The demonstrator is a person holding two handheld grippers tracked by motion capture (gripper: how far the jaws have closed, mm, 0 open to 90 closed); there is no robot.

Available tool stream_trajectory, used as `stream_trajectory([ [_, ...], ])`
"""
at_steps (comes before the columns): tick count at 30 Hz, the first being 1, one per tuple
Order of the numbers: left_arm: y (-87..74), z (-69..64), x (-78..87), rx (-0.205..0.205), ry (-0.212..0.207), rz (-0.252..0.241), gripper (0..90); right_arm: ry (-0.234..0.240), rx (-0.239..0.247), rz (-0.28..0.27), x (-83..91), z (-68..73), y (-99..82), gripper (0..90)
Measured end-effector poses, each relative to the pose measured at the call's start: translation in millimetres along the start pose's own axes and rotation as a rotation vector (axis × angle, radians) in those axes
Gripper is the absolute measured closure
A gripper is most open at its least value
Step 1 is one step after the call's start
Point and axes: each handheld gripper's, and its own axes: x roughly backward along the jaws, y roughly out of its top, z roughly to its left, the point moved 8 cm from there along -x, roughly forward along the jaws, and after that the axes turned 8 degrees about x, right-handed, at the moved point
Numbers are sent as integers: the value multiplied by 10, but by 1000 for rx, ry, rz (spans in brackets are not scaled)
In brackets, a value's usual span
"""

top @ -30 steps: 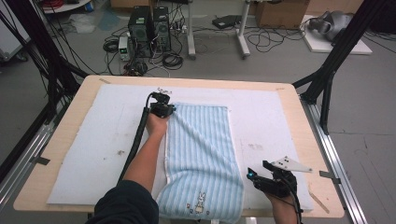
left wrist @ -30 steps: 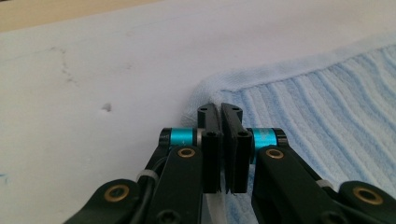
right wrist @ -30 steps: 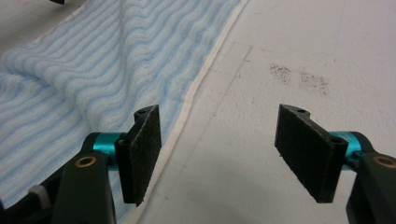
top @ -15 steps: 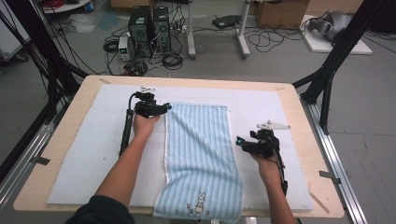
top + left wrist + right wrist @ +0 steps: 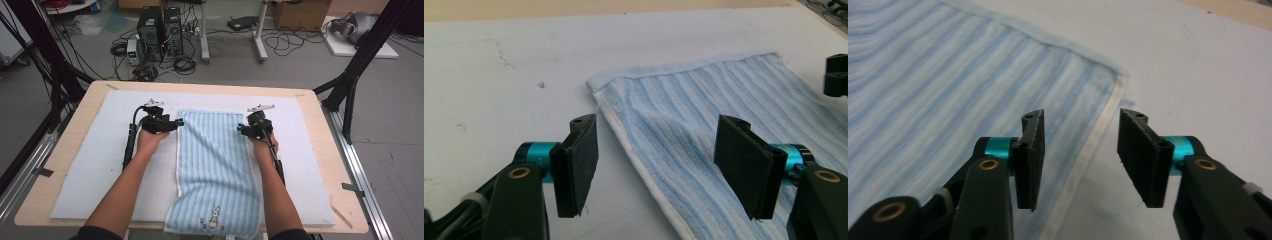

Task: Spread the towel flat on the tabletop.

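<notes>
The left gripper [image 5: 178, 123] hangs at the far left corner of the striped blue towel [image 5: 215, 165], its jaws spread wide with nothing pinched between them. In the left gripper view the two black pads [image 5: 580, 162] straddle the towel's white-hemmed left edge — one pad over the white mat [image 5: 100, 165], the other over the blue stripes — and neither presses the cloth.

The right gripper [image 5: 240, 129] sits at the towel's far right corner, and its jaws have just been closing. In the right gripper view they are narrower than the left pair but there is clear space between them, and the towel's right hem runs below that gap, ungripped.

The towel lies flat and lengthwise down the middle of the mat, its far edge between the two grippers. Its near end, with a small rabbit motif [image 5: 214, 220], hangs just over the front edge of the wooden table [image 5: 320, 107]. The person's forearms [image 5: 125, 195] flank it on either side.
</notes>
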Motion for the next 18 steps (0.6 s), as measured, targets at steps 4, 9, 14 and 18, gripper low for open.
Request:
stream_trajectory([
  [4,-12,2,33,-2,5,17,347,-55,-12,36,-131,-96,26,544],
  [9,-31,8,65,-4,9,40,353,-28,-86,50,-292,-186,25,597],
  [14,-36,16,88,-5,17,46,352,-5,-75,38,-295,-191,35,874],
  [18,-90,9,92,-6,23,36,360,-119,-88,51,-245,-343,-9,876],
])
